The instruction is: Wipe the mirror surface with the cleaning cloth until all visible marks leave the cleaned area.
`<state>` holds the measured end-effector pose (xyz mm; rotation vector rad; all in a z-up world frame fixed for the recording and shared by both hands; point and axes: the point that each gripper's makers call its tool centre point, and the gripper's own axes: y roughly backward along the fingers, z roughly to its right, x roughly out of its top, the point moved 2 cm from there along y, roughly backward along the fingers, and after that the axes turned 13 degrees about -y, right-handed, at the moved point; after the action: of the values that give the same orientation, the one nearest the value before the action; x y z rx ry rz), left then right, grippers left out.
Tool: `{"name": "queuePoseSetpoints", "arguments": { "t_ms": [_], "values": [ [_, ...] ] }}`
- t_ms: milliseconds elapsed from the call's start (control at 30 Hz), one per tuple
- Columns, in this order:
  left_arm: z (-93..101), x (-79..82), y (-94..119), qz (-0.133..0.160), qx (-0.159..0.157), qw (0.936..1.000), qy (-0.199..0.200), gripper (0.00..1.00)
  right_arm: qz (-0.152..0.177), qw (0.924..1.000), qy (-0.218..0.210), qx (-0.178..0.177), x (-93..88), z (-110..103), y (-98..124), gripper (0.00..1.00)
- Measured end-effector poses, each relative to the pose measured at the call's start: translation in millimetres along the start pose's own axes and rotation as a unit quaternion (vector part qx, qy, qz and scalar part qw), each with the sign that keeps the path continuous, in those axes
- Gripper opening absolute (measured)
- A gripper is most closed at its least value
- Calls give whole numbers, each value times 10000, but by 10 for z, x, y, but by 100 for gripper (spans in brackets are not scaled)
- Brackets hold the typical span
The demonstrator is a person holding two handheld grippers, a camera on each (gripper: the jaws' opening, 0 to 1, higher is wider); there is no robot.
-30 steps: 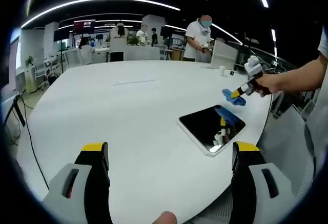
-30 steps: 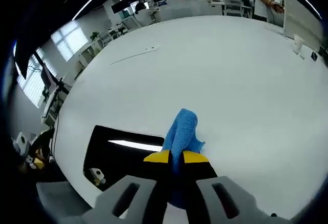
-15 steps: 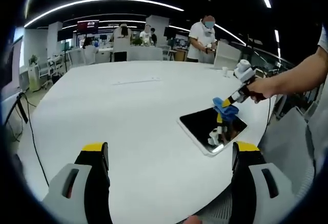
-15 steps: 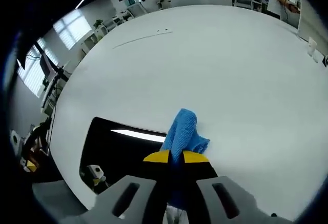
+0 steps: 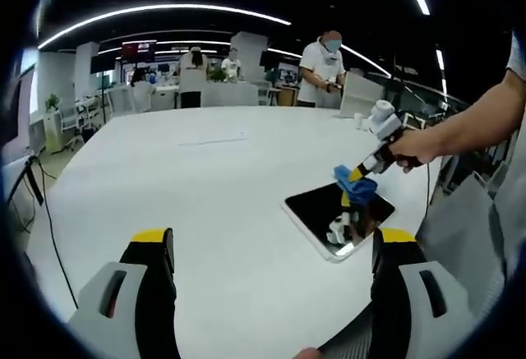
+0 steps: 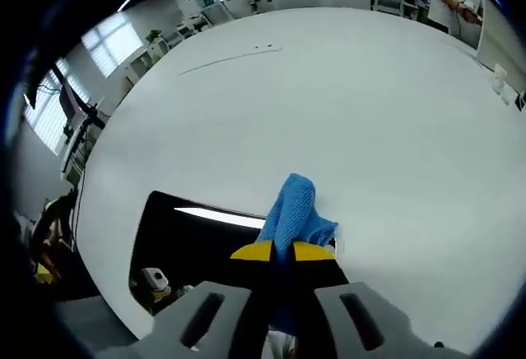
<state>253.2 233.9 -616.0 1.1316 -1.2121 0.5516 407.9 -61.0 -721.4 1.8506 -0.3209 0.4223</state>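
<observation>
A flat rectangular mirror (image 5: 329, 218) lies near the right edge of the big white table (image 5: 205, 186); it looks dark and reflects the ceiling lights. In the right gripper view the mirror (image 6: 193, 240) sits to the left of the jaws. My right gripper (image 6: 283, 252) is shut on a blue cleaning cloth (image 6: 292, 211), whose free end hangs over the mirror's far right corner. The left gripper view shows that right gripper (image 5: 358, 176) held by a hand, with the blue cloth (image 5: 352, 183) just above the mirror's far edge. My left gripper (image 5: 271, 248) stands open, low over the table's near edge.
People stand at desks and screens beyond the far side of the table (image 5: 325, 63). A thin pale object (image 5: 215, 140) lies on the table's far middle. Small items (image 5: 358, 116) stand near the far right rim. A cable (image 5: 41, 203) hangs at the left.
The right gripper has carried the blue cloth leftward, from the bare table beside the mirror to above the mirror's far edge. The left gripper has stayed put.
</observation>
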Motion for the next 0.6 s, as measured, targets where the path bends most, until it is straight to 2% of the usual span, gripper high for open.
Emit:
{"name": "queuePoseSetpoints", "arguments": {
  "t_ms": [100,133,167,333,433,600],
  "values": [
    [27,-11,-24,-3,-21,10000,-50,99,28,9999,-81,69,-10,-112,-16,1],
    [28,-52,-26,-110,23,9999,-59,99,10,10000,19,88,-17,-171,-28,2],
    [39,-62,-24,-128,3,9999,-31,99,-15,9999,129,98,-10,-202,-39,2],
    [101,-124,-27,-175,-156,9997,-64,99,-163,9998,104,111,-4,-401,-105,2],
    [121,-149,-32,-229,-236,9995,5,99,-204,9991,353,152,-41,-574,-121,1],
    [138,-178,-44,-347,-231,9991,57,99,-249,9980,489,329,-50,-829,-203,1]
  ]
}}
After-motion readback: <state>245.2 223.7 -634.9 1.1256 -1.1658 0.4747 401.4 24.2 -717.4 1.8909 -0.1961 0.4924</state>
